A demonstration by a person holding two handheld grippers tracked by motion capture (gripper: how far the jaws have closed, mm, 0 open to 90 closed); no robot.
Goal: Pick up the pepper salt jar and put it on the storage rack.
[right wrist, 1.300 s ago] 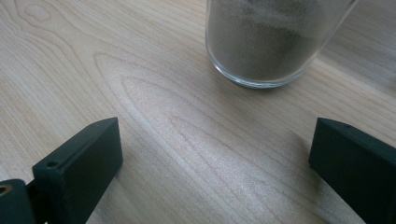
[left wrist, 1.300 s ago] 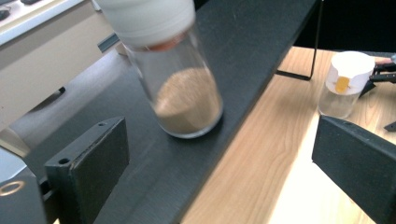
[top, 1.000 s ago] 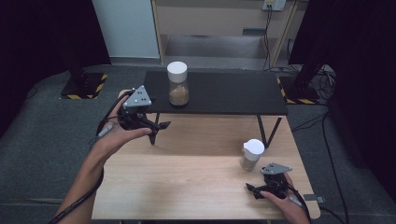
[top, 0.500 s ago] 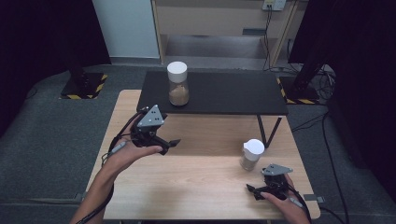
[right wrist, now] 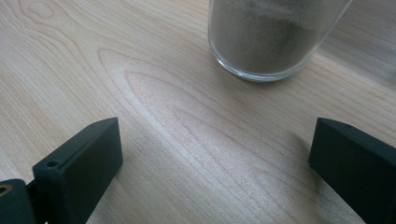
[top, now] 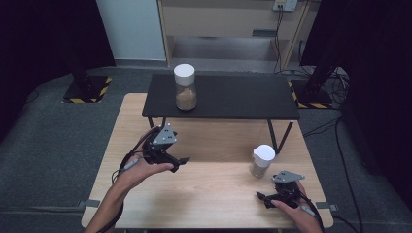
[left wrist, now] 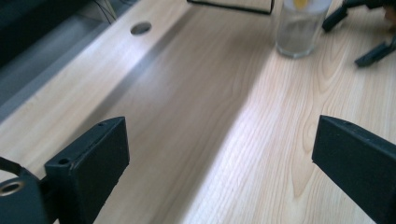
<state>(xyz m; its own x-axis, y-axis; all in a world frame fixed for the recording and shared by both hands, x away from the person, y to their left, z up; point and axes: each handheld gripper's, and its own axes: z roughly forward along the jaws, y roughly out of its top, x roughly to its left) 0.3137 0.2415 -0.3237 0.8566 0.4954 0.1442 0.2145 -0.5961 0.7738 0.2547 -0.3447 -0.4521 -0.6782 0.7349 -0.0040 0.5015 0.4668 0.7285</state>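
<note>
A glass jar [top: 263, 160] with a white lid, holding brownish powder, stands on the wooden table [top: 214, 194] at the right. A second such jar [top: 185, 87] stands on the black shelf [top: 233, 102]. My left gripper [top: 180, 163] hovers open over the table's left middle with nothing between its fingers. In the left gripper view the left gripper [left wrist: 219, 154] is wide open and points across the table at the jar [left wrist: 299, 28]. My right gripper [top: 263, 199] rests open near the front right edge. In the right gripper view the right gripper [right wrist: 215, 158] has the jar's base [right wrist: 271, 37] just ahead, apart from it.
The black shelf stands on thin legs [top: 278, 137] across the back of the table. A round cable hole [left wrist: 140, 28] shows in the tabletop. Dark floor and black curtains surround the table; a cabinet [top: 228, 19] stands behind.
My left gripper has come down from beside the shelf's left end toward the person and to the right, over the table. The right gripper and both jars have stayed put.
</note>
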